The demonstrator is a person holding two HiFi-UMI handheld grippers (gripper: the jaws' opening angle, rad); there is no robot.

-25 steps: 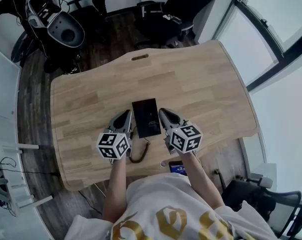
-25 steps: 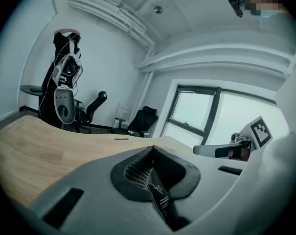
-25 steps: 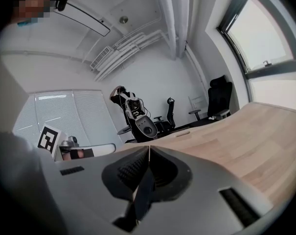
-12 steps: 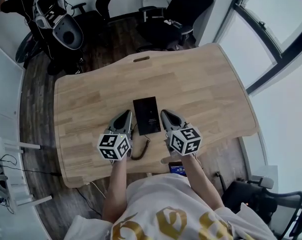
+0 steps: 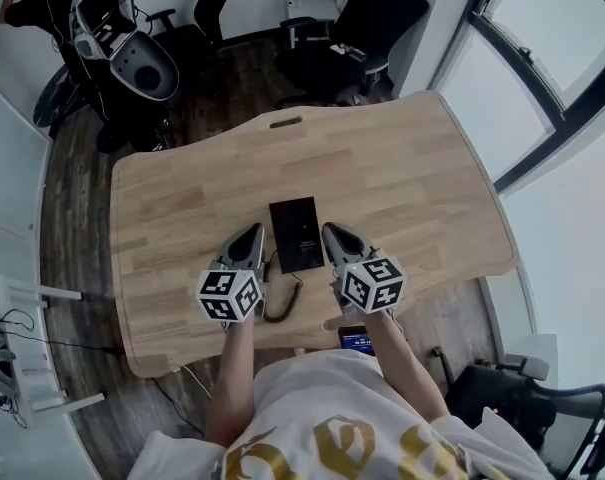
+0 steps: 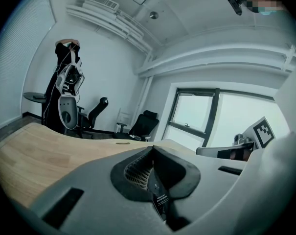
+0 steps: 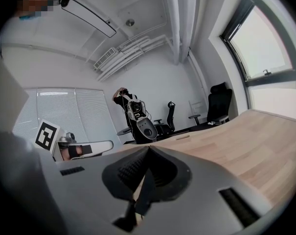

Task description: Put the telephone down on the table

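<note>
Telephone (image 5: 295,234), flat black rectangle, lying on pale wooden table (image 5: 402,178) at frame centre, long axis running up-down, flanked closely by clenched, empty left gripper (image 5: 253,232) and right gripper (image 5: 330,231), neither nearer.

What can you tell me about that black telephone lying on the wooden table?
The telephone is a flat, black, rectangular slab, apparently plastic, with faint pale marks on top. It lies flat on the wooden table, towards the person's side. A dark coiled cord curls away from its near end. The left gripper and right gripper flank it, jaws closed, neither holding it.
</note>
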